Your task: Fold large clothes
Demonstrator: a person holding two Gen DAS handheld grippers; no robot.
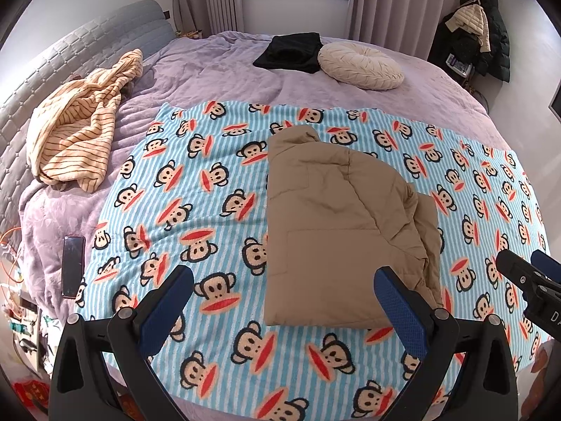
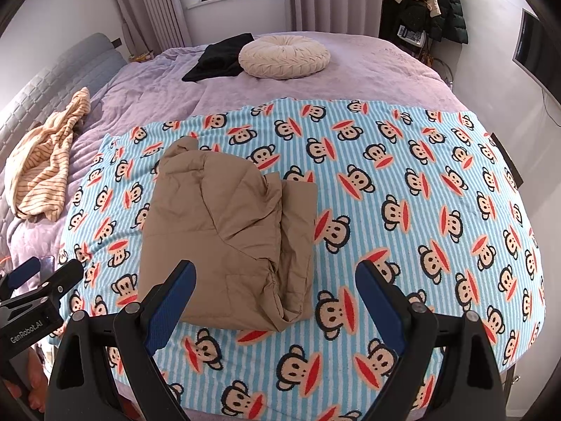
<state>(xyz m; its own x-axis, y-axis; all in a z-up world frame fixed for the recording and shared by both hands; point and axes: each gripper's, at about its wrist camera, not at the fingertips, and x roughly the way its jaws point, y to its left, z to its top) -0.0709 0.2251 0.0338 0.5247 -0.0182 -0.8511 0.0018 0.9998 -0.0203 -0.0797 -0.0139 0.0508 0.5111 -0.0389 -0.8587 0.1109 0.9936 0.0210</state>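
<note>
- Looking down at a bed, we see a tan padded jacket (image 1: pixel 336 224) lying folded into a long, narrow bundle on a blue striped blanket (image 1: pixel 196 189) printed with cartoon monkey faces.
- The jacket sits near the middle of the blanket, its hood end pointing away from us and its thicker, bunched edge along its right side.
- Our left tool (image 1: pixel 285 303) hovers above the near end of the bundle with its blue-padded jaws spread wide and nothing between them.
- Our right tool (image 2: pixel 275 298) hovers just beside it, also spread wide and empty, over the jacket's near right corner.
- We judge the lengthwise folds to be done, and the step in hand to be the cross fold that shortens the bundle.
- That next move likely calls for lowering both tools to the near hem, pinching through all the layers at each corner, and carrying the hem toward the hood end.
- The puffy layers look likely to slip or spring apart, so both pinches should bite deep.
- Farther off lie a striped garment (image 1: pixel 75 129), a round cushion (image 1: pixel 361 66) and black clothing (image 1: pixel 289 52), all well apart from the jacket.
</note>
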